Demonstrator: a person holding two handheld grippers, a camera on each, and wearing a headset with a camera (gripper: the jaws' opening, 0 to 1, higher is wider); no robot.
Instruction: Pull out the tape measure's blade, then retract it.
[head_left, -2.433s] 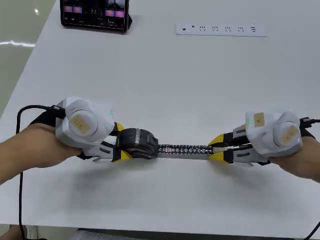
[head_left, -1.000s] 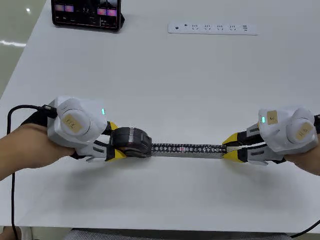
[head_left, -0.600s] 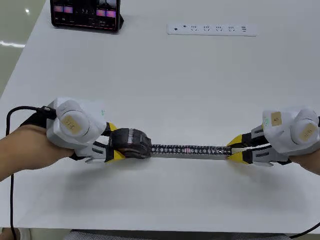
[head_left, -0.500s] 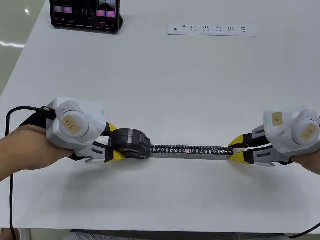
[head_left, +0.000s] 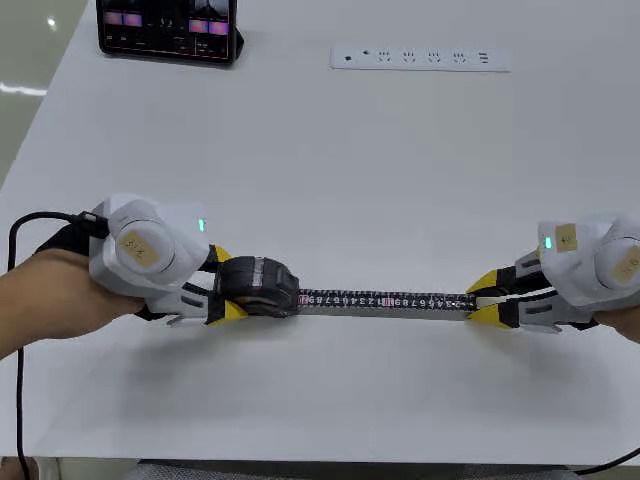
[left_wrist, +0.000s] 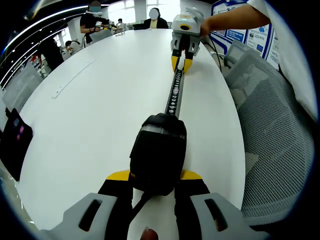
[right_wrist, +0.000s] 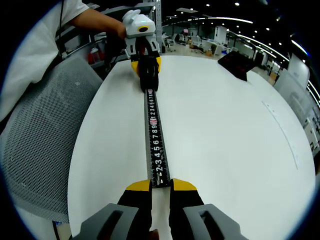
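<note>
Tape measure and blade lie near table edge.

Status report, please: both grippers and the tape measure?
Left gripper shut on tape measure case. Right gripper shut on blade, extended along table. Nothing in the way.

Layout: tape measure is strung left to right across the table's near side

The case is gripped at the left by the left gripper. The blade end is pinched at the right by the right gripper. Tablet and power strip are parked far behind, tablet leftmost.
</note>
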